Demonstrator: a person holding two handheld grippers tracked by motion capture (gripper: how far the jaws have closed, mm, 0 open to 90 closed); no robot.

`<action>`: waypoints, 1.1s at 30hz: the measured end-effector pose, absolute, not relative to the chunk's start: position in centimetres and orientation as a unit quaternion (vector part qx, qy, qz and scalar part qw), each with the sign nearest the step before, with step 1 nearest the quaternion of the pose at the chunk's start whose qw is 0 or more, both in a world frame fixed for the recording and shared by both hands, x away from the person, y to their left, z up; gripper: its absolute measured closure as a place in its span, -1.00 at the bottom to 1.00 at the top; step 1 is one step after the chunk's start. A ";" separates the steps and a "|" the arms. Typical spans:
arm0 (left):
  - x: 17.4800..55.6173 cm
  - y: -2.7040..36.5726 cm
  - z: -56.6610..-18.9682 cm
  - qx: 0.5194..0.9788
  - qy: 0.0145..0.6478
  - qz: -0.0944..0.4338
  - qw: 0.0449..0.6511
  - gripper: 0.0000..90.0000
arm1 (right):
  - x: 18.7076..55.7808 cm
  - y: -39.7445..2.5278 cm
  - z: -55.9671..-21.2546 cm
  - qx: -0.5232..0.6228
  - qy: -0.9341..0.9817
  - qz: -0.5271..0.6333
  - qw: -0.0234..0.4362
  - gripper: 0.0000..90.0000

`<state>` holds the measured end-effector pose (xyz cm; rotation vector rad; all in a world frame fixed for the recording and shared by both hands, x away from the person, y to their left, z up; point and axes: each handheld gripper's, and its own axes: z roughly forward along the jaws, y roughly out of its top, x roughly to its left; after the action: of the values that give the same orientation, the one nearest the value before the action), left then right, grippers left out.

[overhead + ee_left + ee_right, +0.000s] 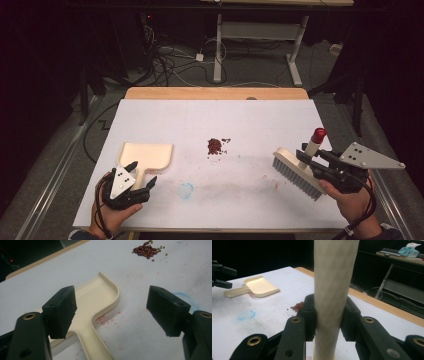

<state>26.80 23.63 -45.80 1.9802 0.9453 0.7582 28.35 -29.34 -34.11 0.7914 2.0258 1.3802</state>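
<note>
A cream dustpan (pixel 148 154) lies flat on the white table (pixel 250 115) at the front left, its handle pointing toward me. My left gripper (pixel 143 173) hovers open over that handle (pixel 93 340), which lies nearer the left jaw, and the left gripper (pixel 112 300) touches nothing. A small pile of dark red beans (pixel 215 146) sits mid-table, also visible as beans (pixel 146 250). My right gripper (pixel 306 159) is shut on the cream handle (pixel 334 290) of a brush with a red tip (pixel 318 134). The brush head (pixel 295 173) rests bristles down at the right.
A faint blue ring (pixel 186 190) and pinkish smears mark the table near the front. A wooden edge (pixel 215 93) runs along the far side. Beyond it are a desk's white legs (pixel 218 50) and cables on the floor. The dustpan (pixel 259 286) and beans (pixel 298 306) lie ahead of the right gripper (pixel 328 312).
</note>
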 end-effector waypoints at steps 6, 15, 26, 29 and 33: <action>27.2 23.0 -46.0 0.789 0.377 0.302 0.380 -0.48 | 28.2 -29.4 -34.4 0.298 0.757 0.509 0.281 0.57; 27.3 22.9 -46.5 0.803 0.374 0.292 0.361 -0.50 | 28.2 -28.8 -34.3 0.292 0.760 0.506 0.286 0.57; 27.2 22.9 -46.4 0.804 0.373 0.297 0.355 -0.52 | 29.0 -28.7 -35.2 0.299 0.761 0.503 0.281 0.57; 27.2 23.0 -46.4 0.802 0.376 0.299 0.355 -0.52 | 29.3 -28.6 -35.5 0.304 0.759 0.499 0.286 0.57; 27.1 23.4 -46.4 0.799 0.383 0.300 0.354 -0.53 | 29.5 -28.6 -35.7 0.309 0.760 0.493 0.292 0.57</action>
<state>27.07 23.36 -46.39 2.0651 0.9909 0.7760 29.48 -28.61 -35.75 0.8228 2.0245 1.3131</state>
